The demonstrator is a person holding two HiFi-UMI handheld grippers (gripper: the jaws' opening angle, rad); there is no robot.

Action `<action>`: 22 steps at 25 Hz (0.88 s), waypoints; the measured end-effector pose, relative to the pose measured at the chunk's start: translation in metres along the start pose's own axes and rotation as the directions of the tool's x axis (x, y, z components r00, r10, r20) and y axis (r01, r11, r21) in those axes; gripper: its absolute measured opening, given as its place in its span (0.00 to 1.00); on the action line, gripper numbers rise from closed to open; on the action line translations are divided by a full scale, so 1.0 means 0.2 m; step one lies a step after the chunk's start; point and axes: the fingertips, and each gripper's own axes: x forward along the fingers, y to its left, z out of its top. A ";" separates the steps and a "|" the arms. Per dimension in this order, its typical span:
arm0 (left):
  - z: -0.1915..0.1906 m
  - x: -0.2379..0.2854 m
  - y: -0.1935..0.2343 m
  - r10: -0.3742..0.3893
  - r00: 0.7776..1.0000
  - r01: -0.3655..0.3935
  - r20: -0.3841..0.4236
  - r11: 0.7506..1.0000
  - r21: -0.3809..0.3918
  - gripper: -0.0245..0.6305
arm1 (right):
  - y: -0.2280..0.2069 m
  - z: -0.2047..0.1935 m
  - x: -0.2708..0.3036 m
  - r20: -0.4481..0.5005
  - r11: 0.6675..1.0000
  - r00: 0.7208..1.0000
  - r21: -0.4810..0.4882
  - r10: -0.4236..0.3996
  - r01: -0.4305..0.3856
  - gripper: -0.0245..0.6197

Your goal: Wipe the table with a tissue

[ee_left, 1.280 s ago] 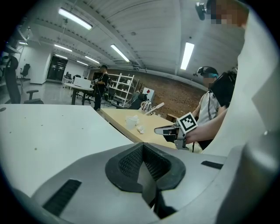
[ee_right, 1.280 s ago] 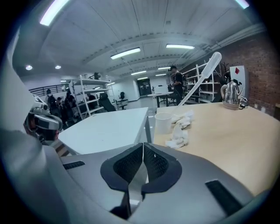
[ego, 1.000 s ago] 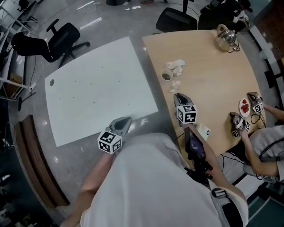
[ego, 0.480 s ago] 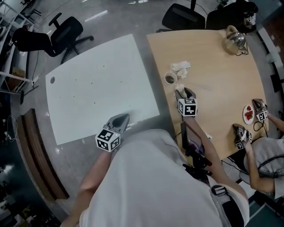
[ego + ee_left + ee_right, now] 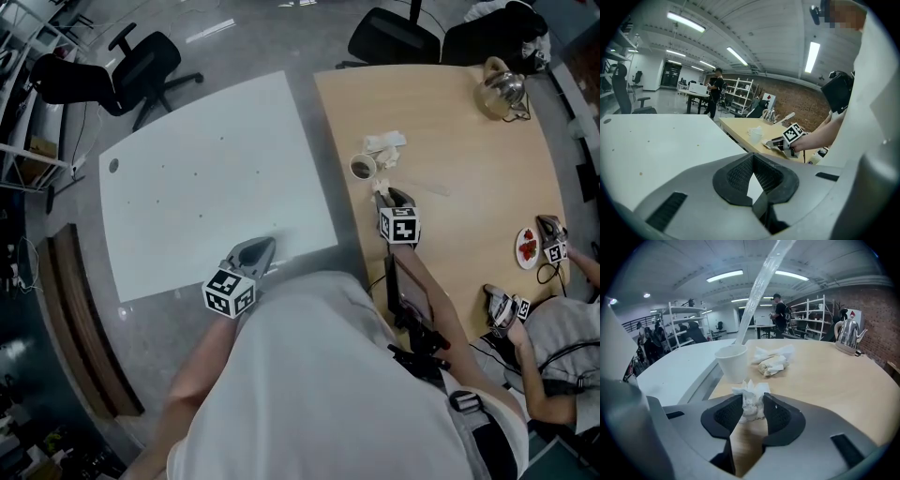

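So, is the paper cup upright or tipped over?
Upright: the paper cup stands on its base on the wooden table, and the head view looks down into its open mouth.

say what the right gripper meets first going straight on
Most likely the crumpled tissue, already between the right gripper's jaws, which have just been opening; the paper cup stands just beyond.

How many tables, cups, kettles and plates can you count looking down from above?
Tables: 2, the white table and the wooden table
Cups: 1
Kettles: 1
Plates: 1
Total: 5
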 end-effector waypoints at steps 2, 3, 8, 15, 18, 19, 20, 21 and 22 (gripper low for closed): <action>0.00 0.00 -0.01 0.000 1.000 0.000 -0.001 1.000 0.001 0.04 | 0.00 0.01 0.00 0.000 1.000 1.000 0.004 0.009 -0.009 0.25; -0.01 0.00 -0.01 0.001 1.000 -0.001 -0.002 1.000 0.001 0.04 | 0.00 0.01 -0.01 0.004 1.000 1.000 0.006 0.014 -0.014 0.25; -0.03 -0.03 -0.03 0.012 1.000 -0.012 0.001 1.000 0.002 0.04 | 0.07 0.01 -0.07 0.038 0.998 0.998 0.023 0.051 -0.052 0.25; -0.10 -0.12 -0.03 0.062 0.998 -0.062 -0.007 0.998 -0.020 0.04 | 0.28 -0.01 -0.17 0.069 0.989 0.986 0.006 0.149 -0.150 0.25; -0.15 -0.18 -0.02 0.089 0.996 -0.090 -0.013 0.995 -0.045 0.04 | 0.41 0.02 -0.20 0.093 0.977 0.972 -0.025 0.214 -0.212 0.25; -0.16 -0.19 -0.02 0.096 0.995 -0.097 -0.015 0.994 -0.052 0.04 | 0.46 0.04 -0.21 0.100 0.970 0.965 -0.042 0.241 -0.238 0.25; -0.18 -0.20 -0.02 0.102 0.995 -0.103 -0.017 0.993 -0.058 0.04 | 0.51 0.05 -0.22 0.104 0.962 0.957 -0.063 0.270 -0.265 0.25; -0.19 -0.21 -0.02 0.107 0.994 -0.108 -0.018 0.992 -0.063 0.04 | 0.57 0.06 -0.23 0.104 0.953 0.948 -0.086 0.300 -0.292 0.25; -0.19 -0.22 -0.02 0.111 0.994 -0.113 -0.020 0.991 -0.067 0.04 | 0.62 0.07 -0.24 0.103 0.942 0.939 -0.112 0.328 -0.317 0.25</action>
